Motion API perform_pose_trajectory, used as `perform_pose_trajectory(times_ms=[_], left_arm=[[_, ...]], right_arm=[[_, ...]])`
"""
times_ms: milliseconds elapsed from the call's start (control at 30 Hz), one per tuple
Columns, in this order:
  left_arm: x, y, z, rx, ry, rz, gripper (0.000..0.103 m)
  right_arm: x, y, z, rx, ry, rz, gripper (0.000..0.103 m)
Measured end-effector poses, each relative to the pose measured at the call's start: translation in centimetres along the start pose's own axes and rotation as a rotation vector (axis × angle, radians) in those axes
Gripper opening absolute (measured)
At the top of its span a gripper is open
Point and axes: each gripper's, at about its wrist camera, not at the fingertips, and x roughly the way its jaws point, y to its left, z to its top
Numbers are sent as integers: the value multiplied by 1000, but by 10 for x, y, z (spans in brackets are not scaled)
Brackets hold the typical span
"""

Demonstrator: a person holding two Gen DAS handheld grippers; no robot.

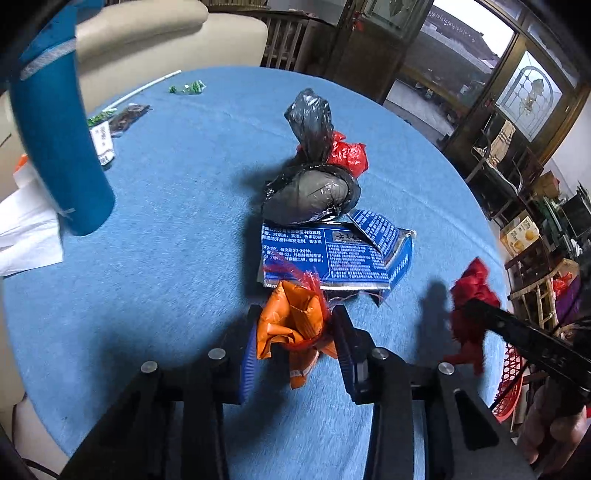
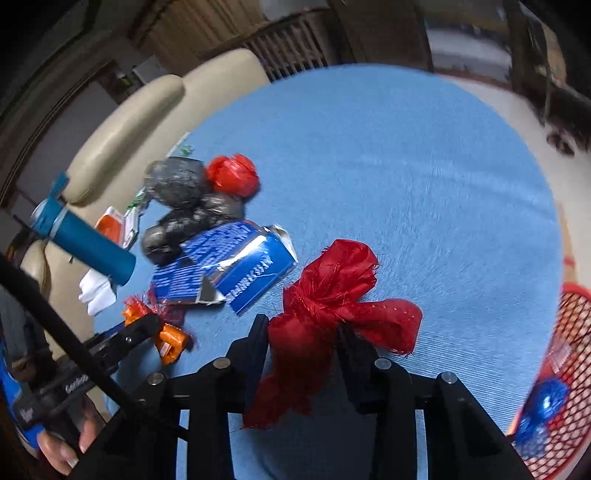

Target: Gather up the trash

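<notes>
My left gripper (image 1: 295, 325) is shut on a crumpled orange wrapper (image 1: 291, 325), held just above the round blue table (image 1: 166, 206). My right gripper (image 2: 303, 332) is shut on a red fabric bow (image 2: 332, 306); it shows at the right of the left wrist view (image 1: 472, 299). Beyond the left gripper lie a torn blue foil packet (image 1: 332, 254), a black plastic bag (image 1: 314, 184) and a red plastic scrap (image 1: 349, 153). A red mesh basket (image 2: 569, 350) with blue trash inside stands at the table's right edge.
A blue cylindrical bottle (image 1: 55, 136) stands at the left of the table beside white tissue (image 1: 26, 229). Small green wrappers (image 1: 186, 88) and a dark wrapper (image 1: 127, 116) lie at the far edge. A beige sofa (image 1: 155, 33) is behind the table.
</notes>
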Motion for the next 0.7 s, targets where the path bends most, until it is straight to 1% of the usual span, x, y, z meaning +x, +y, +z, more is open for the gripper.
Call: perform_pose_trajectory(times_ms=[100,233,467,700], left_arm=[[-16,-3,-6,22,-28,28,39],[-42,-17,-10,57,-85,40,39],[-85,-56,-17,169,-182,101,39],[-105,-86,-27,264,-224,99,39]], right_arm=[[-26,1,-8,-43,-68,5,39],[-53,-4,-17,-31,-143,24,39],[-106,-13,-32,-36,-256,12,39],[-149,-25,-45,-38,-346,-8,39]])
